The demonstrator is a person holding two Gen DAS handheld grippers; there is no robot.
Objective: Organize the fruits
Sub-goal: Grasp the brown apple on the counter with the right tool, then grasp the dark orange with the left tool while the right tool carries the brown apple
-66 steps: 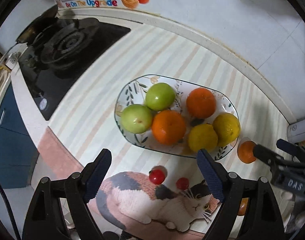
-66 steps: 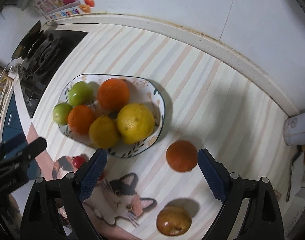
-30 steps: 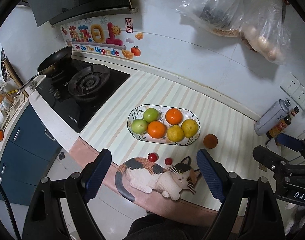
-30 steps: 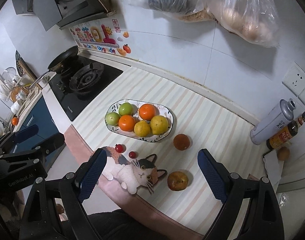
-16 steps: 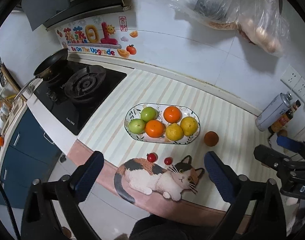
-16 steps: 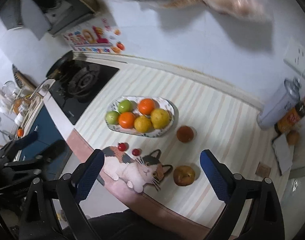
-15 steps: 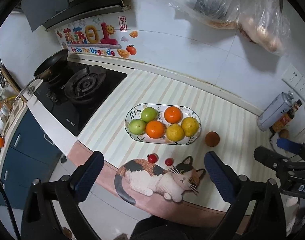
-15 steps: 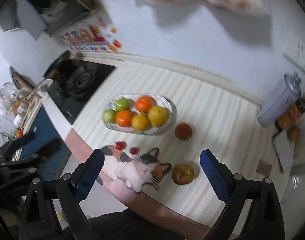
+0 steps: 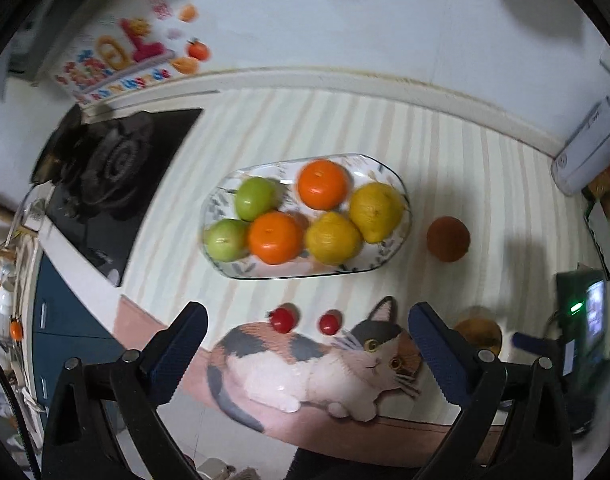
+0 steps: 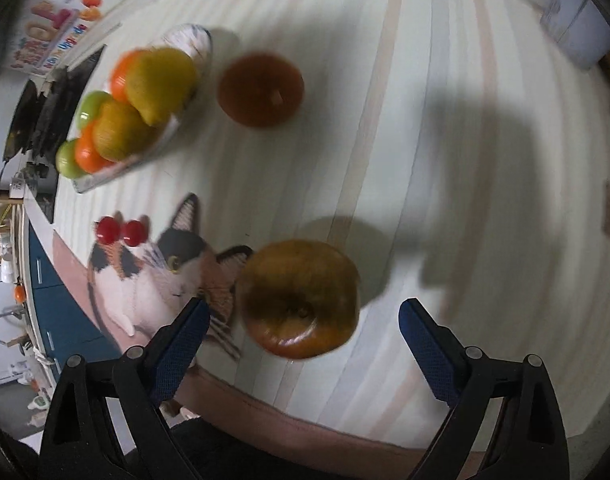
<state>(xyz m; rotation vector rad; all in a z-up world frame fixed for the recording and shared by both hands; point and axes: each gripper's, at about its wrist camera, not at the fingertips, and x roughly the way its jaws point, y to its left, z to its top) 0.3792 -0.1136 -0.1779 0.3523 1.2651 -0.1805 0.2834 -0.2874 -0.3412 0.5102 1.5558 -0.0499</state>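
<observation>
The brown apple (image 10: 299, 298) lies on the striped bench (image 10: 425, 160) between the closing right tongs (image 10: 301, 322), untouched. The left tongs (image 9: 307, 338) gape wide above two cherry tomatoes (image 9: 283, 320). Farther off sits the full fruit plate (image 9: 385, 266).

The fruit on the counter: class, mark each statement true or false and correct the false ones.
1. The plate holds six fruits. True.
2. Two small red tomatoes lie on the plate. False: they lie on the counter, by the cat picture.
3. The right gripper grips the brown fruit. False: its jaws are closing, not touching it.
4. The left gripper is empty. True.
</observation>
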